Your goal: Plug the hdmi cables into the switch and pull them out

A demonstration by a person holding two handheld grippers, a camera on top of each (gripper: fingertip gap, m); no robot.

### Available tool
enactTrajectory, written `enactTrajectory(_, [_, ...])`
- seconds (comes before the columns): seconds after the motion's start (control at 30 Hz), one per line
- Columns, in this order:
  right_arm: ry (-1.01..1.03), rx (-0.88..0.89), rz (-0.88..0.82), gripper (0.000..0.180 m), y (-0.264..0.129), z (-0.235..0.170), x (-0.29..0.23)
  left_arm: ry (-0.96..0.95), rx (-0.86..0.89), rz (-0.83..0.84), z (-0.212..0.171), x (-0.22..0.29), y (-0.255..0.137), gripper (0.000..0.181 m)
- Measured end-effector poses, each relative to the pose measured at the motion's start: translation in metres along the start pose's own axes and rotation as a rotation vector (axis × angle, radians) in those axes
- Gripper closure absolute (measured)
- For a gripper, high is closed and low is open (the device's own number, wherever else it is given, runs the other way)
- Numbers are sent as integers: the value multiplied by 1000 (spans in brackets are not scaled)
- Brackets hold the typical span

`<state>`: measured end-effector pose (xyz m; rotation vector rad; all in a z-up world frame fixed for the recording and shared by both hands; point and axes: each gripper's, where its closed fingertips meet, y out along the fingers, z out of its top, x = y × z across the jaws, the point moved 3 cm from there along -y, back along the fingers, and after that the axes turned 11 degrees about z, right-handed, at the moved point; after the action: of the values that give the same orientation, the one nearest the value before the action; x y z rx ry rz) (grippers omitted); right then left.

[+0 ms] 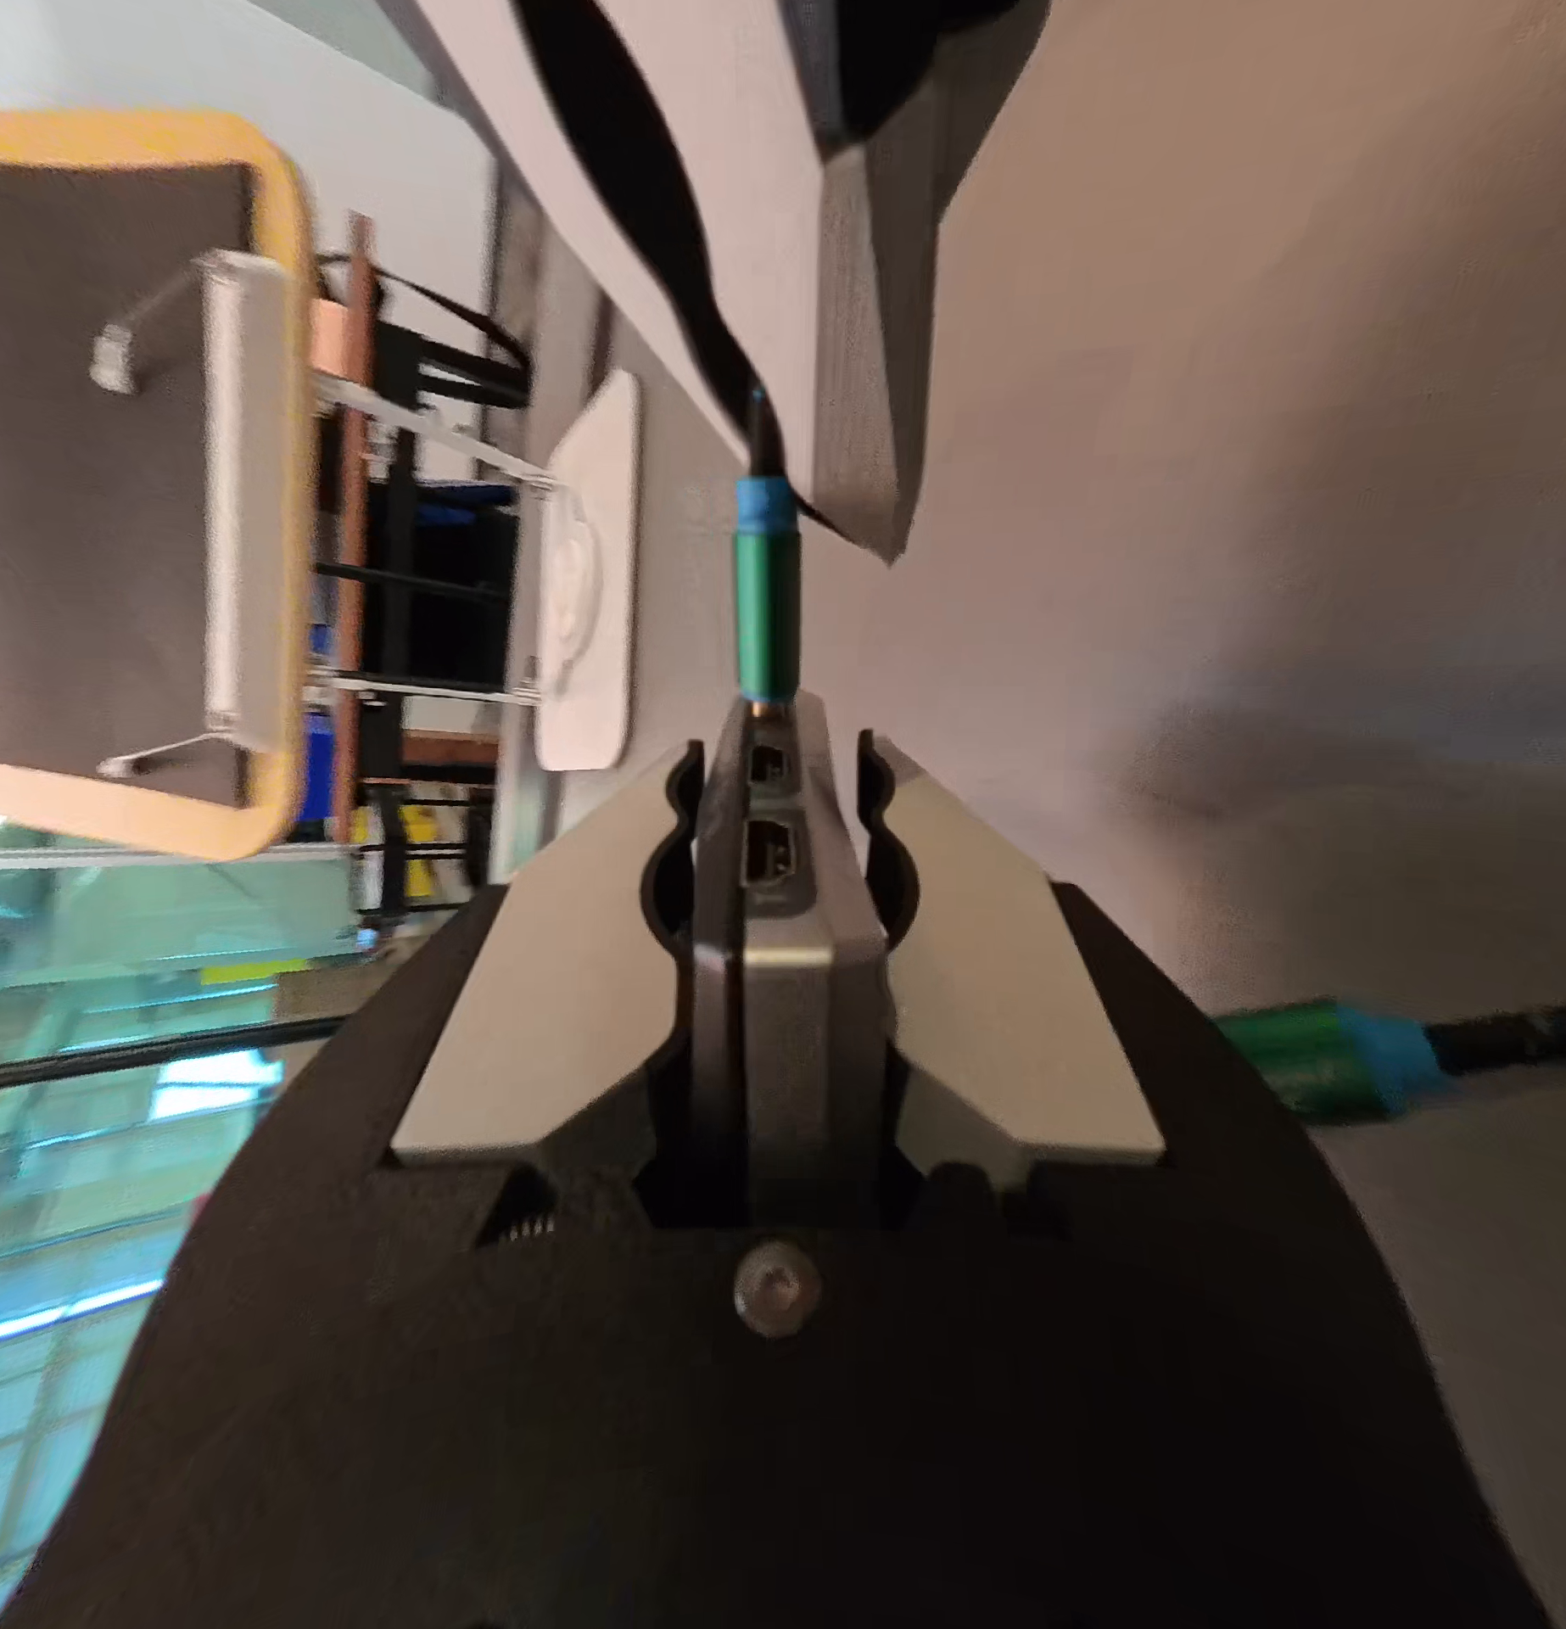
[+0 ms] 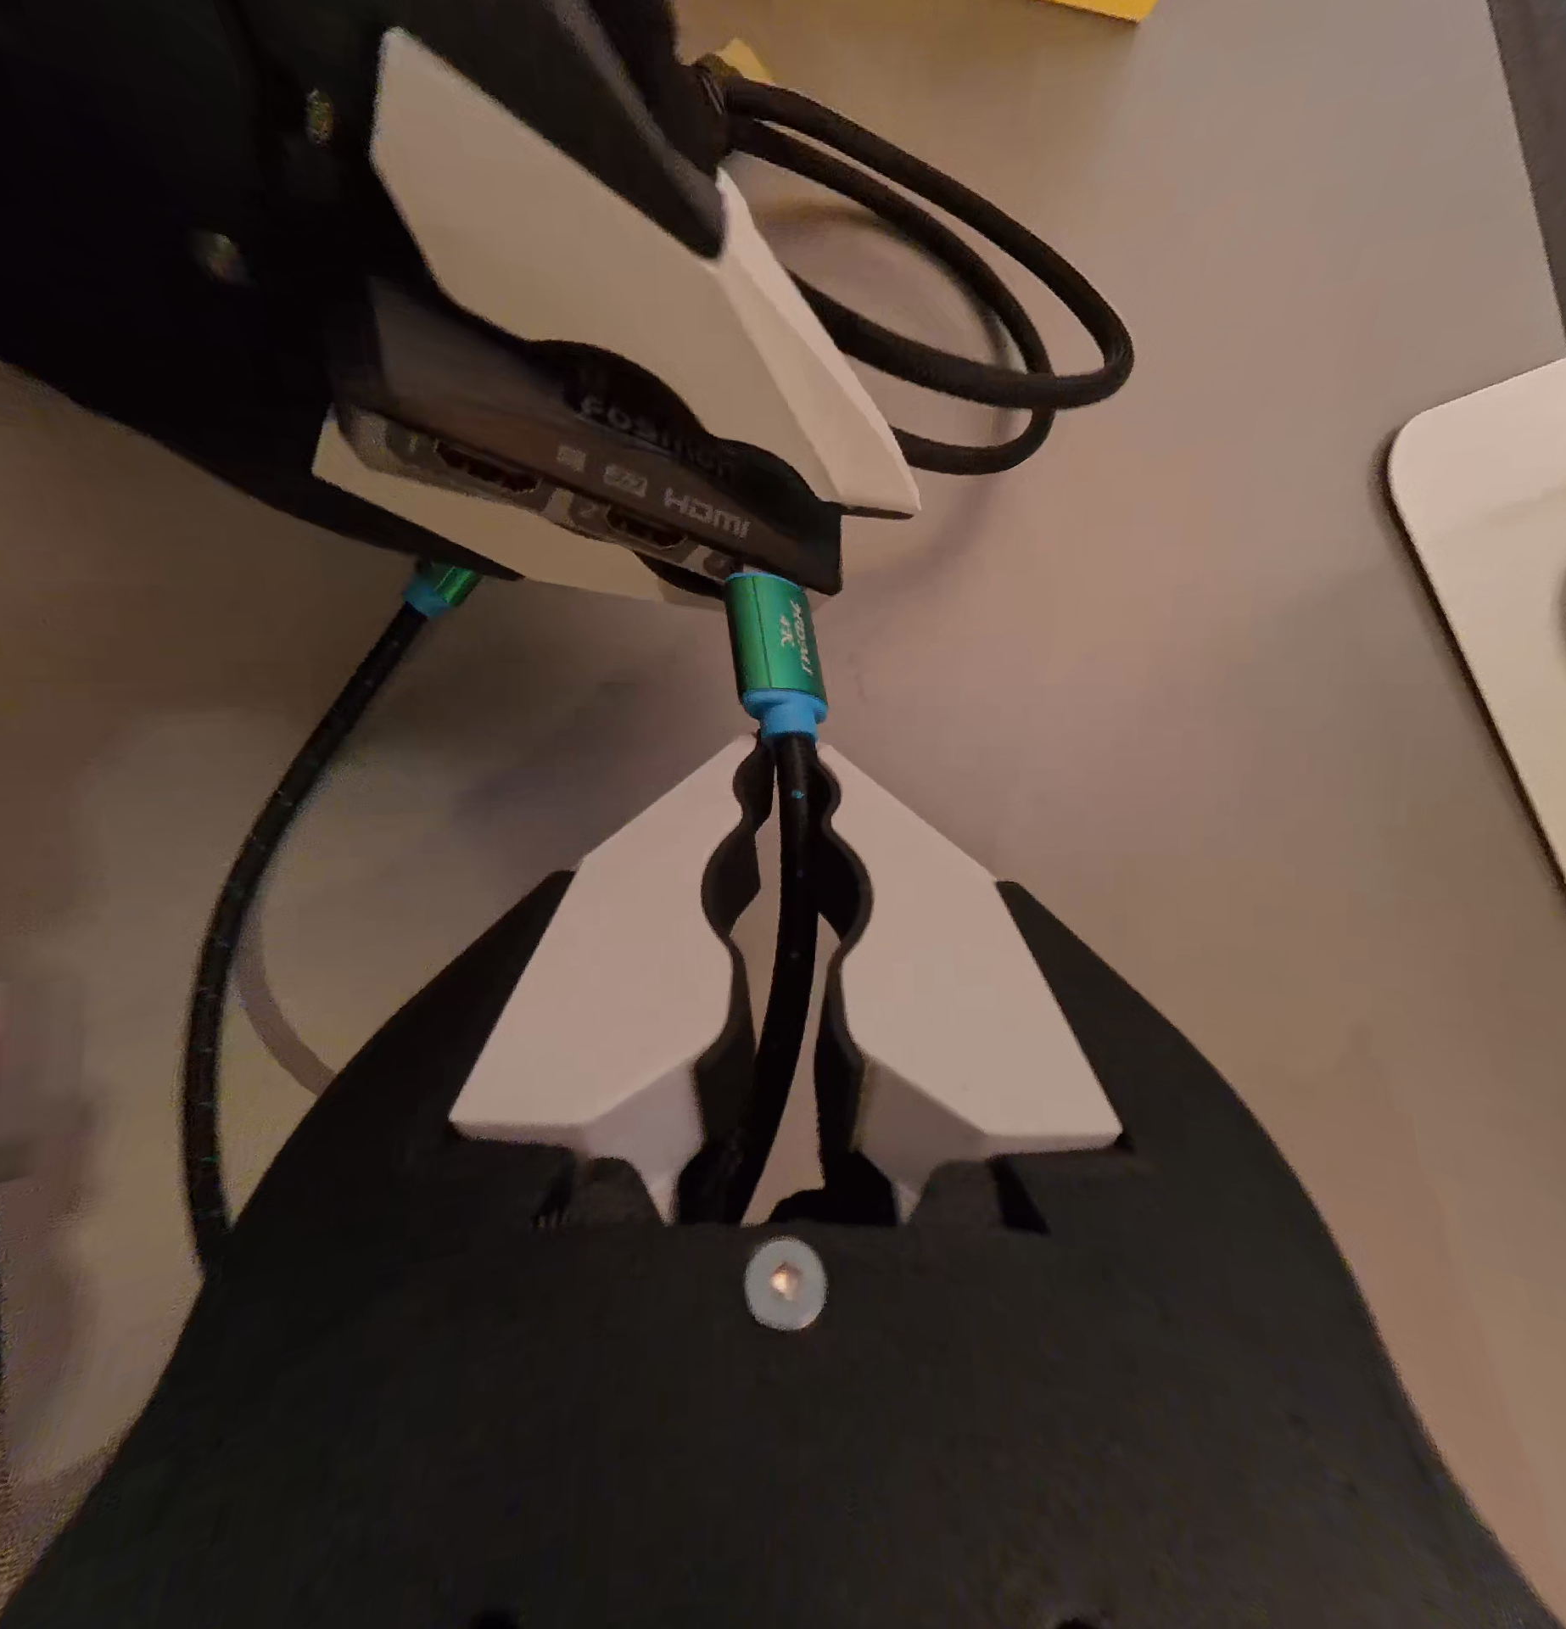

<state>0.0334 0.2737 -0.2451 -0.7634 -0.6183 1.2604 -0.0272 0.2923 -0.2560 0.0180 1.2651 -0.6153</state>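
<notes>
Grey desk [image 2: 1202, 617] below: left gripper [image 1: 779, 758] clamps the HDMI switch [image 1: 784, 881]; right gripper [image 2: 784, 749] pinches the cable [image 2: 784, 926] behind its green plug [image 2: 775, 648], seated in the switch's end port.

My dark grey switch [image 2: 586, 458] hangs tilted, two ports empty. One green-shelled HDMI plug [image 2: 775, 648] sits in its end port. A second plug [image 2: 440, 592] lies beneath.

My left gripper [image 1: 779, 767]: matte black flared body, two pale grey wedge-shaped fingers [image 1: 533, 987] with black scalloped inner pads, single silver hex-socket screw [image 1: 777, 1287] centred below finger roots, small coil spring visible at left finger base. My right gripper [image 2: 784, 749]: same build, black body, white faceted fingers [image 2: 603, 996], wavy black inner edges, one silver hex screw [image 2: 784, 1305] on centreline.
</notes>
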Motion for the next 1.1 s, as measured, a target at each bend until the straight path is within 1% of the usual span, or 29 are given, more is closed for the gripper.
enactTrajectory(0.03, [-12,-6,-24,177,0,-1,0,-6,1,-65,-1,5,-1,144])
enactTrajectory(0.1, [-46,-31,-80,178,-2,-2,1,-74,-14,-221,-3,12,-7,119])
enactTrajectory(0.17, [-79,-29,-119,178,-5,-2,2,-126,-28,-302,-5,5,-12,95])
enactTrajectory(0.23, [-115,-47,-174,178,-8,-3,5,-177,-13,-417,-3,0,-21,79])
enactTrajectory(0.27, [-148,-62,-201,178,-9,-3,6,-187,-20,-457,-4,-4,-23,68])
enactTrajectory(0.37, [-229,-86,-265,178,-11,-2,5,-190,-17,-556,-4,-15,-26,50])
enactTrajectory(0.4, [-255,-86,-280,178,-11,0,3,-191,-22,-615,-3,-14,-28,46])
enactTrajectory(0.43, [-272,-77,-289,178,-11,2,2,-179,-27,-667,-1,-12,-30,44])
enactTrajectory(0.57, [-323,-44,-329,178,-13,7,0,-66,-78,-730,-3,3,-22,42])
enactTrajectory(0.73, [-420,-53,-367,178,-14,8,-4,-71,-71,-901,-1,17,-26,42])
enactTrajectory(0.93, [-482,-27,-403,178,-17,12,-7,-36,-94,-1092,-2,23,-32,31])
enactTrajectory(1.0, [-500,-23,-418,178,-18,14,-7,-3,-126,-1122,-4,30,-30,28])
enactTrajectory(1.1, [-509,-36,-427,177,-17,11,-7,31,-130,-1119,-4,37,-25,28])
